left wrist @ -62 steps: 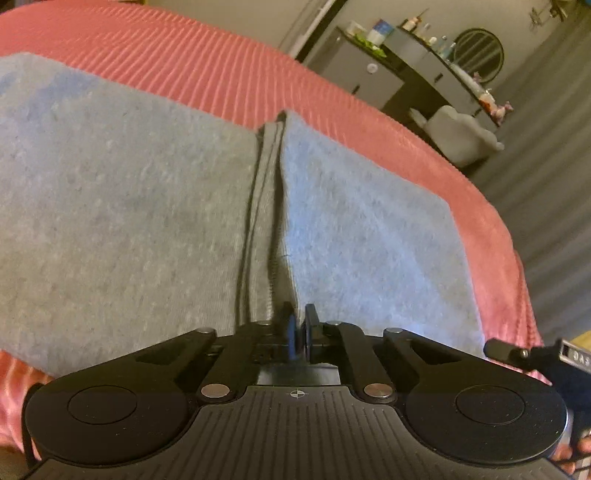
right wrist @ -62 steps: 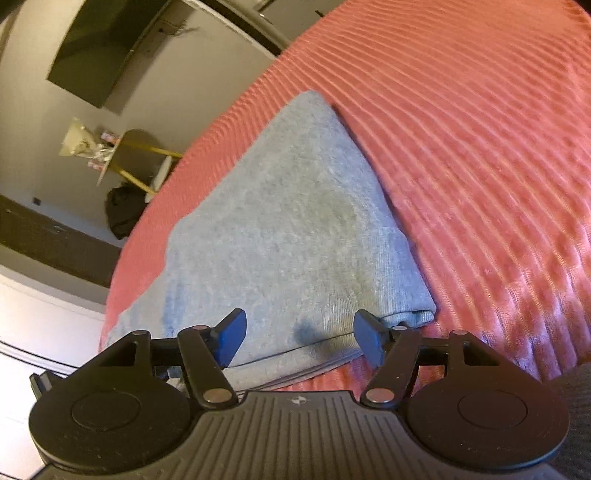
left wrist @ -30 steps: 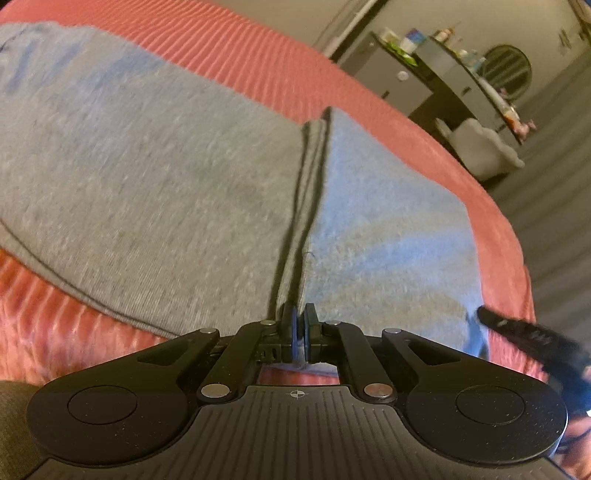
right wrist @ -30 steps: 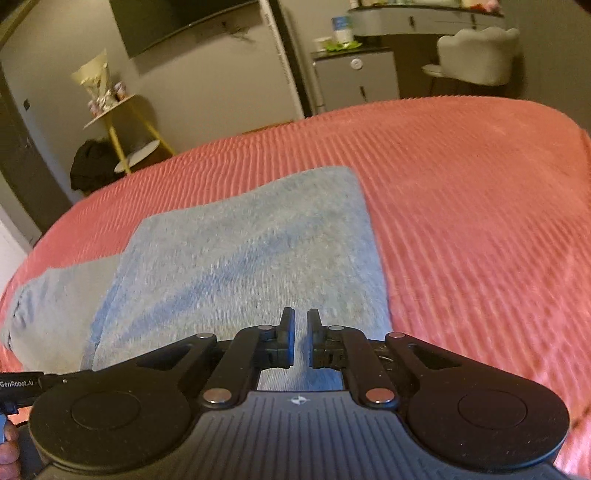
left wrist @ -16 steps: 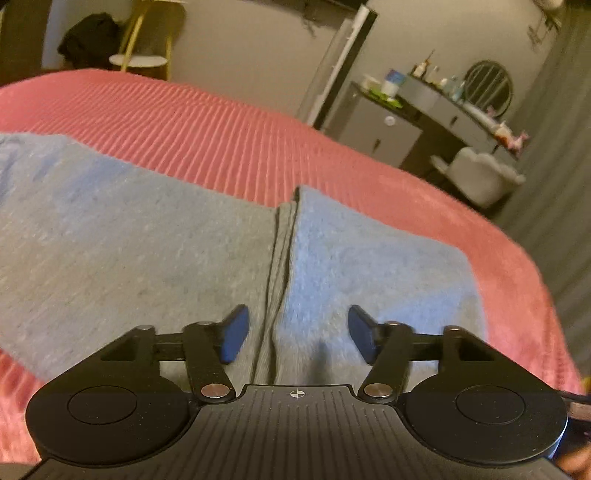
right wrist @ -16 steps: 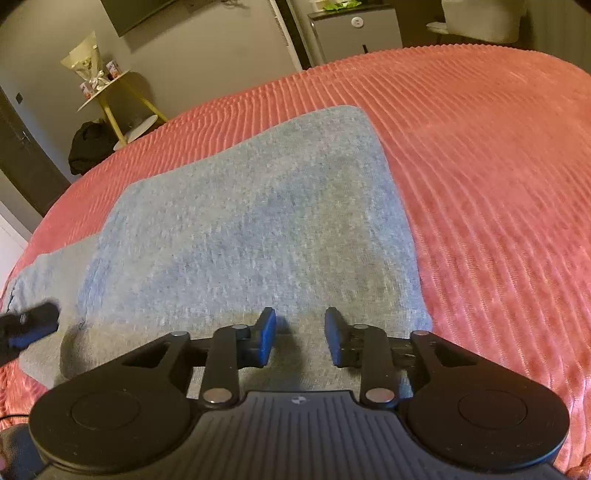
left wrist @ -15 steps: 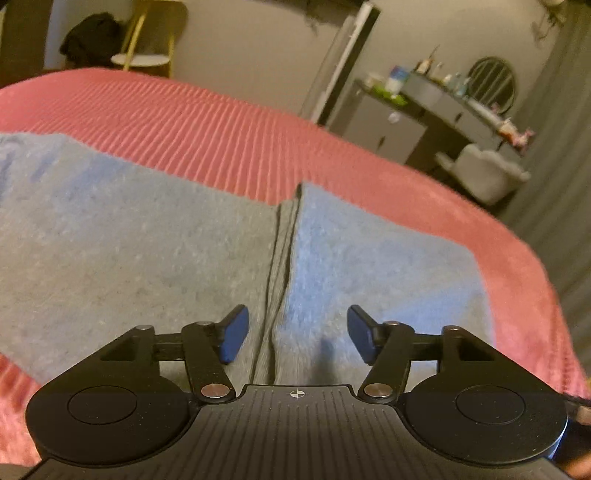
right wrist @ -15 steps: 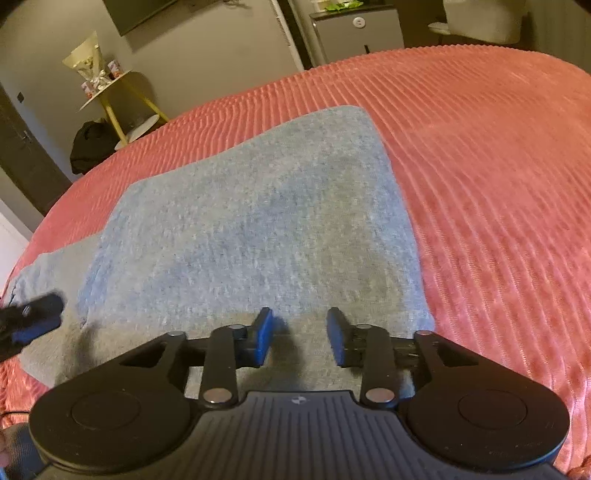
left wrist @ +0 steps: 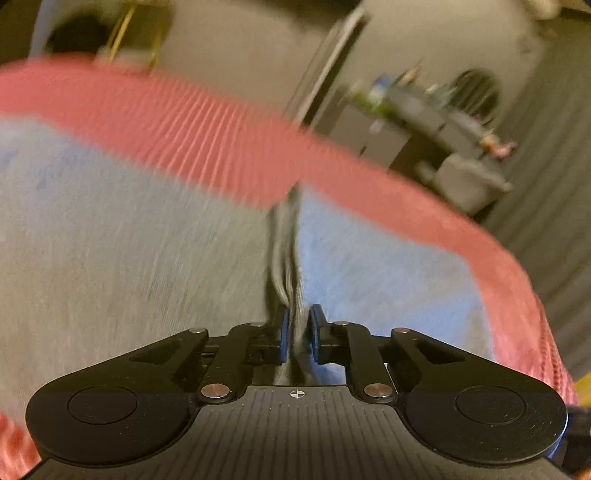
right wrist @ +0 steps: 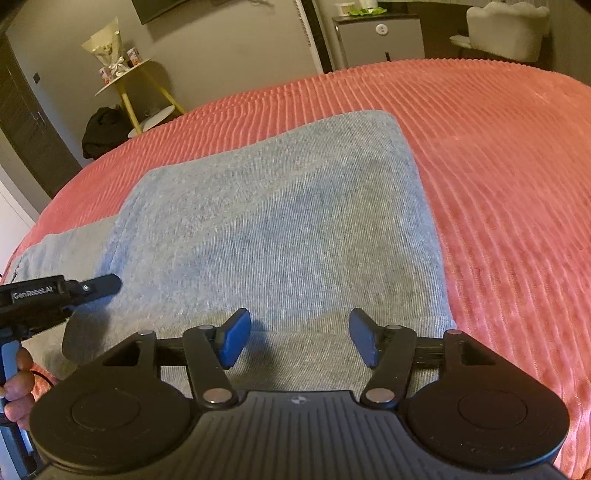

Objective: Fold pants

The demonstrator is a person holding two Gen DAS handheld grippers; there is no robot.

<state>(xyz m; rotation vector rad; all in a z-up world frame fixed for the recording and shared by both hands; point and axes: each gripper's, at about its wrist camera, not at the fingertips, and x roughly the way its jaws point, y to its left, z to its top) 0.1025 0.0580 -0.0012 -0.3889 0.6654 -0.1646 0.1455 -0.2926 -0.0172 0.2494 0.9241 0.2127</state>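
Half a second before, the left claw (left wrist: 296, 332) had stood wide over the pants (right wrist: 280, 229); at this moment its jaws were closing, drawn narrow on a raised ridge of grey fabric at the fold line, with the blue pads (left wrist: 283, 334) pressing the cloth from both sides. Meanwhile the right claw (right wrist: 297, 341) had gone from nearly shut a second earlier to well spread, and its jaws were opening, with nothing between them, only flat fabric lying beneath.

Grey knit pants lay folded on the bed, on a coral ribbed bedspread (right wrist: 498, 155), near its close edge. From the right wrist view, one folded layer sat on top of a longer layer that stuck out to the left. From the left wrist view, which was blurred, the fold ridge (left wrist: 286, 266) ran straight away from the claw, with grey cloth on both sides.

At the left edge of the right wrist view, the other tool's black finger (right wrist: 99, 285) reached over the fabric, and its body carried white lettering reading "GenRobot.AI" (right wrist: 34, 290). A person's hand (right wrist: 16, 384) gripped a blue handle below it.

Beyond the bed stood a yellow-legged side table (right wrist: 133, 85), a grey cabinet (right wrist: 380, 35) and a pale chair (right wrist: 506, 27)
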